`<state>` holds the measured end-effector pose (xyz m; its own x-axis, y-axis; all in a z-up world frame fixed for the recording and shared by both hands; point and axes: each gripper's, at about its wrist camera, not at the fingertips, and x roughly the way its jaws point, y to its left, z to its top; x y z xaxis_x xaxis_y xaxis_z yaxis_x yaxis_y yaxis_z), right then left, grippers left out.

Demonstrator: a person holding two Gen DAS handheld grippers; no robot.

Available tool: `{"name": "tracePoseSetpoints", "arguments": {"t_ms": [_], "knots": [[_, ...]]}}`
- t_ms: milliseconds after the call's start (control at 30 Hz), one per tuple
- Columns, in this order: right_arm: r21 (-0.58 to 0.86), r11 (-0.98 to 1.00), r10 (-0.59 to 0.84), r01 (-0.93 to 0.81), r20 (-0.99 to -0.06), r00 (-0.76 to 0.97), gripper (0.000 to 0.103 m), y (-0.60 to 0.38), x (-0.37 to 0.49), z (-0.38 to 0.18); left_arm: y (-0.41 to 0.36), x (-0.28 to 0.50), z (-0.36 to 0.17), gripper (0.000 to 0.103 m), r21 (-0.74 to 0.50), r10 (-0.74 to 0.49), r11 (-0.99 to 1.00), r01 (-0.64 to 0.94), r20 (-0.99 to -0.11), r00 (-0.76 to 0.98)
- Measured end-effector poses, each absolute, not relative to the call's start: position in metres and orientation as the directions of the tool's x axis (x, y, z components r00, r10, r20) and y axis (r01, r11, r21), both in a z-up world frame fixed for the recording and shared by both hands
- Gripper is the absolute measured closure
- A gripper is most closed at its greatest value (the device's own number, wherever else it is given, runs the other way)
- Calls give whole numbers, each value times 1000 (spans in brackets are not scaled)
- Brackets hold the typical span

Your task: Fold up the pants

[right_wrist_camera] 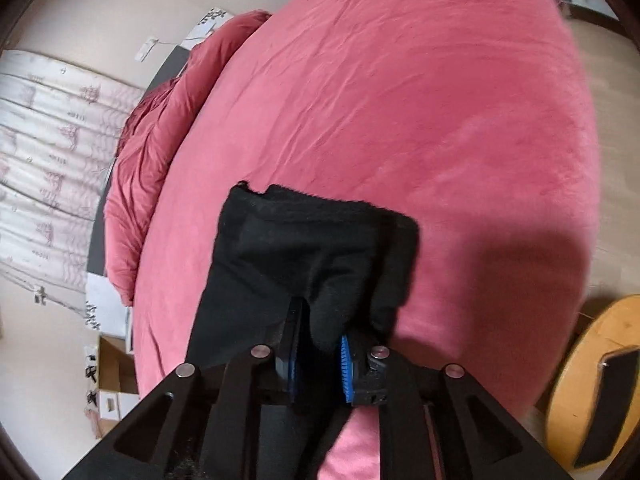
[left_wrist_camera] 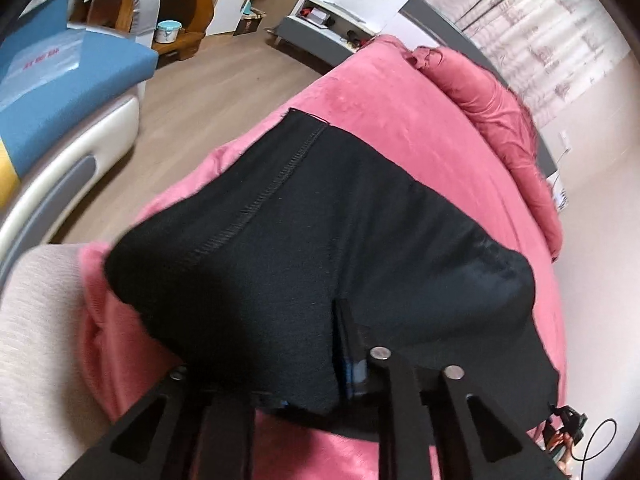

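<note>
Black pants hang over a pink bed. In the left wrist view my left gripper is shut on the pants' cloth, which drapes over and hides most of its fingers; a stitched seam runs up the cloth. In the right wrist view my right gripper is shut on another part of the black pants, with cloth bunched between its blue pads. Both hold the cloth lifted above the bed.
A pink pillow or rolled cover lies at the head of the bed. A blue sofa and a grey-white bedside cabinet stand beyond the wood floor. A wooden chair stands at the right; cardboard boxes at the left.
</note>
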<state>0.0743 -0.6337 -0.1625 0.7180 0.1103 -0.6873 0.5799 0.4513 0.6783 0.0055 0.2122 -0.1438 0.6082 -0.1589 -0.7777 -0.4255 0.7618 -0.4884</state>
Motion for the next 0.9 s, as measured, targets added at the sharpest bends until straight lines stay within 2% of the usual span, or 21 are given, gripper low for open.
{"name": "tracePoseSetpoints", "arguments": {"t_ms": [133,167,200,233,300,400,500,633,800,900], "knots": [[590,468,-17,658,-739,674,85,-628,52,-146,229,-16,-130,80,-501,-107,690,-522,-784,612],[543,470,-88,696,-756,649,79,-623,46,-136,232,-23,-125,80,-503,-82,674,-542,-779,621],[499,469,-143,729,-771,620,62,-618,42,-128,236,-30,-118,80,-490,-35,663,-566,-775,631],[445,466,-213,765,-782,585,56,-612,38,-119,240,-37,-111,80,-457,31,658,-598,-777,628],[425,473,-291,772,-751,592,55,-599,24,-101,251,-50,-96,79,-403,163,623,-670,-771,615],[424,566,-276,707,-711,646,55,-565,33,-77,259,-59,-83,79,-436,214,592,-678,-726,654],[462,703,-92,540,-694,714,55,-504,81,-62,251,-45,-79,79,-442,175,647,-621,-707,685],[531,813,239,237,-677,696,55,-406,132,-56,207,0,-78,78,-434,3,789,-435,-706,709],[567,814,548,-123,-682,485,53,-261,180,-55,139,49,-83,78,-365,-155,914,-176,-716,680],[610,764,641,-212,-676,364,53,-207,205,-68,110,67,-90,78,-333,-214,941,-63,-727,652]]}}
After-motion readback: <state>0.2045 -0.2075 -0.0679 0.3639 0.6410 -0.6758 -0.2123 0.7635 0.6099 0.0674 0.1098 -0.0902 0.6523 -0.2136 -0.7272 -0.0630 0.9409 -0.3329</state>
